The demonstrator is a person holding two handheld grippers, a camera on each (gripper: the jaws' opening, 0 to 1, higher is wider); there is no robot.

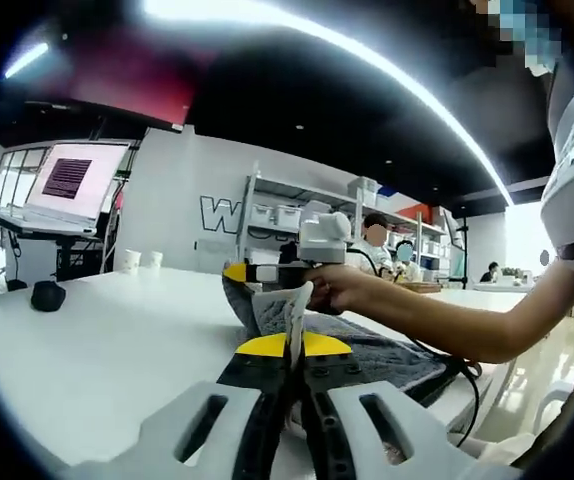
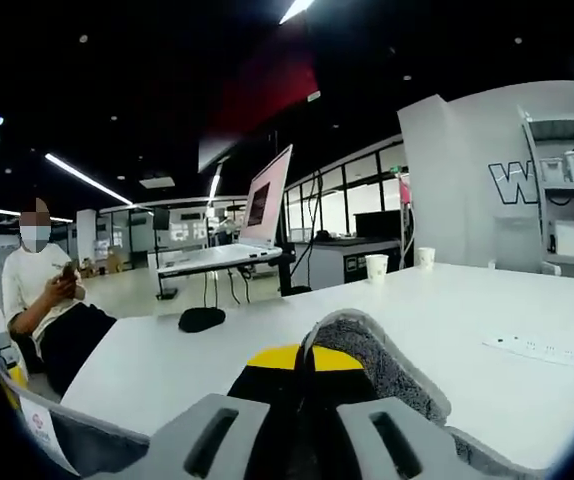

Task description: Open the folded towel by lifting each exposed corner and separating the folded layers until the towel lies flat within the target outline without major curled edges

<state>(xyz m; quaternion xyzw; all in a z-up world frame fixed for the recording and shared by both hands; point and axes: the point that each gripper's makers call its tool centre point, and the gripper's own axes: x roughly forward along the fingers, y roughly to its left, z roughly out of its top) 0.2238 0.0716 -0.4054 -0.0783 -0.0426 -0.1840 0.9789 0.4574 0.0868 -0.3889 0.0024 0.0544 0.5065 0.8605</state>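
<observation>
Both the left gripper (image 1: 294,330) and right gripper (image 2: 305,375) pinch raised towel (image 1: 387,355) edges above the table (image 1: 117,330); flattening remains unfinished.

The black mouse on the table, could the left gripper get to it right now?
Probably not as things stand. The left gripper is shut on the towel, so it would have to let go first. The black mouse lies apart on bare white table, with nothing between.
</observation>
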